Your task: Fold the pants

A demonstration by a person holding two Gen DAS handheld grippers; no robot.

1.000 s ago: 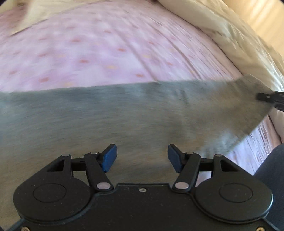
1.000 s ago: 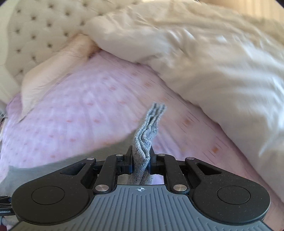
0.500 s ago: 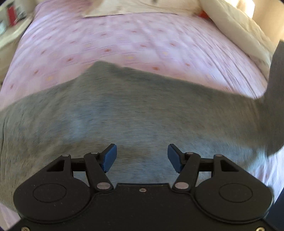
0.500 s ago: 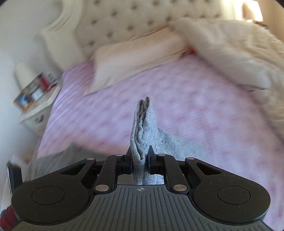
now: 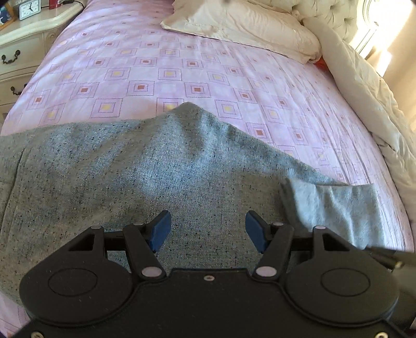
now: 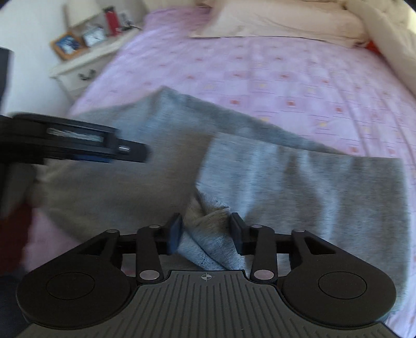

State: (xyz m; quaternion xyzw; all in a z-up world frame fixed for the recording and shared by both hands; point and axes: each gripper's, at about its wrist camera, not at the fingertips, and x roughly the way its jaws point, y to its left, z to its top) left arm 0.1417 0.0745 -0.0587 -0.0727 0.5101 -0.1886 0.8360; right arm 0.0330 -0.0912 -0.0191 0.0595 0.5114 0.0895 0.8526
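With the grey sweatpants (image 5: 182, 182) spread at the pink bedsheet's (image 5: 182, 65) 6 o'clock edge, L gripper (image 5: 208, 228) is held open and empty, R gripper (image 6: 206, 228) is being opened round a bunched hem (image 6: 208, 231), which may be snagged, so the fold could be dragged askew.

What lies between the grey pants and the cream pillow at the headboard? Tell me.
Only bare pink patterned bedsheet between the grey pants and cream pillow, clearest in the left wrist view.

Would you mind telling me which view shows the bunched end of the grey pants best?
The right wrist view: the bunched end sits close up between the right gripper, whose jaws are opening. The left wrist view shows that end only at its right edge, folded over the grey pants.
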